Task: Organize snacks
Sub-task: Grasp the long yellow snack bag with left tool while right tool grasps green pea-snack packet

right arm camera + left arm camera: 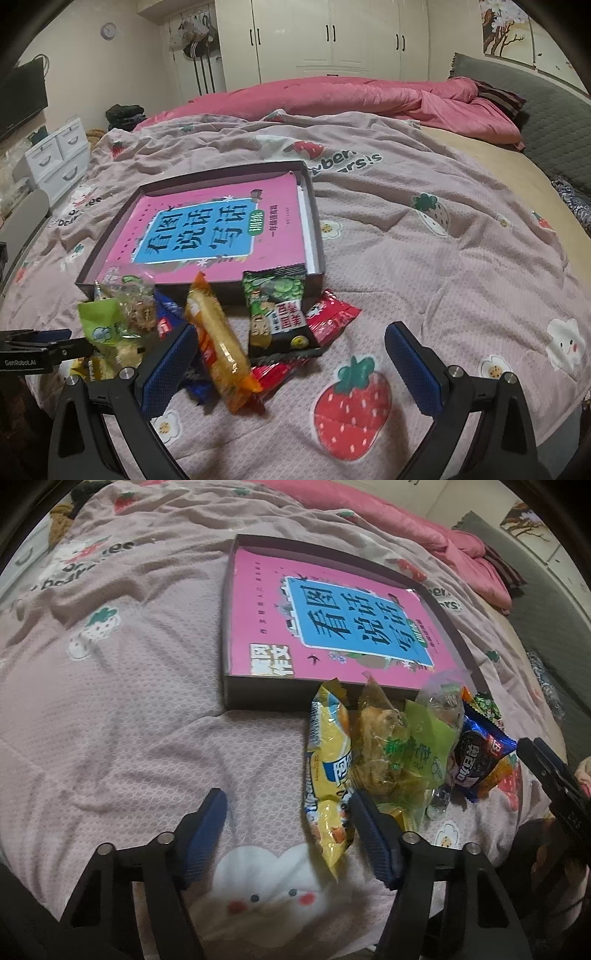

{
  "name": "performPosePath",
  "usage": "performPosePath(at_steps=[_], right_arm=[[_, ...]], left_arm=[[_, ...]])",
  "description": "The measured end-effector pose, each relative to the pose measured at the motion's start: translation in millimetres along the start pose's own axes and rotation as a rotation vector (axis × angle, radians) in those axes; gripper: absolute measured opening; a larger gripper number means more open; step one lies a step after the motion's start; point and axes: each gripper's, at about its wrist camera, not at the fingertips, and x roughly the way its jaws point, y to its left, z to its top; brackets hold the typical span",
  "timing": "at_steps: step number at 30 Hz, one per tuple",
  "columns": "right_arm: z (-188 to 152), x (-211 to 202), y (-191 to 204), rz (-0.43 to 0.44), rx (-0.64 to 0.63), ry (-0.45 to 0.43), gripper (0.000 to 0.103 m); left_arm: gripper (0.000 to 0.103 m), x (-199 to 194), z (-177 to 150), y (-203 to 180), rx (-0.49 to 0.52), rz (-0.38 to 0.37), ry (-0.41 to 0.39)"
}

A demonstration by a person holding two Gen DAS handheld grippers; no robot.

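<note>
Pink book fills the shallow box (pixel 314 236), which holds no snacks yet; the snack packets (pixel 221 339) lie heaped on the blanket just before it; left gripper (pixel 288 830) and right gripper (pixel 291 365) both gape empty, so sorting seems barely begun.

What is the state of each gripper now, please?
Left gripper: open, holding nothing.
Right gripper: open, holding nothing.
</note>
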Motion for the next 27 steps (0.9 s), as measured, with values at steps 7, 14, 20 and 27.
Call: performPosePath(at_steps=[7, 14, 20, 27], right_arm=[[7, 19, -5, -0.025, -0.017, 0.031, 0.094], [9, 40, 8, -0.004, -0.105, 0.075, 0.069], [11, 49, 20, 0.027, -0.161, 0.081, 0.056], [13, 52, 26, 0.051, -0.186, 0.075, 0.047]], left_arm=[[0.067, 6, 5, -1, 0.008, -0.028, 0.008], [0.067, 3, 5, 5, 0.024, -0.068, 0.02], [0.067, 5, 7, 4, 0.053, -0.06, 0.03], [0.065, 11, 13, -2, 0.071, -0.044, 0.026]])
